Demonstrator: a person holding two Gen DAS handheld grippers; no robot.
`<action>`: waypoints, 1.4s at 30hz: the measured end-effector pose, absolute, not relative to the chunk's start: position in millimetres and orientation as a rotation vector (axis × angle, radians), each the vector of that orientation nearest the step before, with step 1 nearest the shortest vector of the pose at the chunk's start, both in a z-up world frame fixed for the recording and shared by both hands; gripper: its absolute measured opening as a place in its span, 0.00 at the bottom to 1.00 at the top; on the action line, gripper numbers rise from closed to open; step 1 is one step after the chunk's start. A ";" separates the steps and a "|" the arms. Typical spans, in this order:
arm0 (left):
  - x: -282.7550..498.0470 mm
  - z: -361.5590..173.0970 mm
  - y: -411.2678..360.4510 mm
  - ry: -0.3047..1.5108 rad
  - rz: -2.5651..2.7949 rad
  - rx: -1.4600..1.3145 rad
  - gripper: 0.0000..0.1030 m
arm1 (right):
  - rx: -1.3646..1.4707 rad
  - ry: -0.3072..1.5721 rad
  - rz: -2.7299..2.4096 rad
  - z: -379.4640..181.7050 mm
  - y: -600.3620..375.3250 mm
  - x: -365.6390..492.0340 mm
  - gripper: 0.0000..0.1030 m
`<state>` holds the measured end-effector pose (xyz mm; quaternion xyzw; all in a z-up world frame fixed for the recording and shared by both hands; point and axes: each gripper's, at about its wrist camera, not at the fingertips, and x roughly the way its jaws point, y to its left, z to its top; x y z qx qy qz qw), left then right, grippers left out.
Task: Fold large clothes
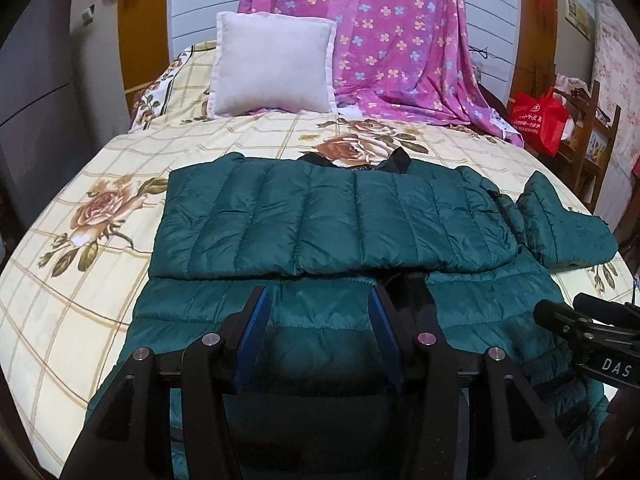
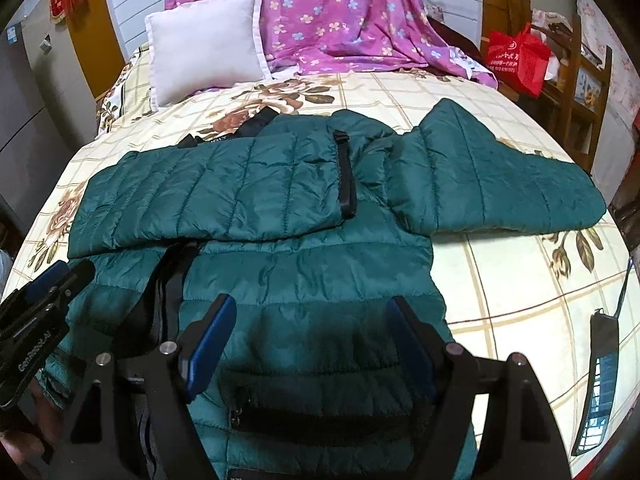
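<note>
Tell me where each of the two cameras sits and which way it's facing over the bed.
Left wrist: on the left gripper, looking down along its open fingers at the green jacket; the right gripper shows at right.
Right wrist: on the right gripper, over the jacket's right half; the left gripper shows at left.
Shared: jacket, white pillow, pink sheet, red bag.

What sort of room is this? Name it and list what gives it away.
Most likely a home bedroom. A bed with a rose-print checked cover fills the view, a white pillow leans at its head, and a green quilted jacket lies spread on it for folding.
</note>
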<state>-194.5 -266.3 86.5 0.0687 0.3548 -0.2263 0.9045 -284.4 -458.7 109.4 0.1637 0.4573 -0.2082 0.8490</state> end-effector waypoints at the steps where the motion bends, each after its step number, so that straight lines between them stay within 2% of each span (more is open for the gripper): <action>1: -194.6 85.9 -266.8 0.734 -0.468 0.144 0.31 | 0.343 0.965 -0.437 108.7 -457.7 -283.4 0.78; 42: -181.0 78.7 -264.1 0.794 -0.584 0.003 0.31 | 0.337 0.968 -0.480 102.8 -488.0 -282.2 0.78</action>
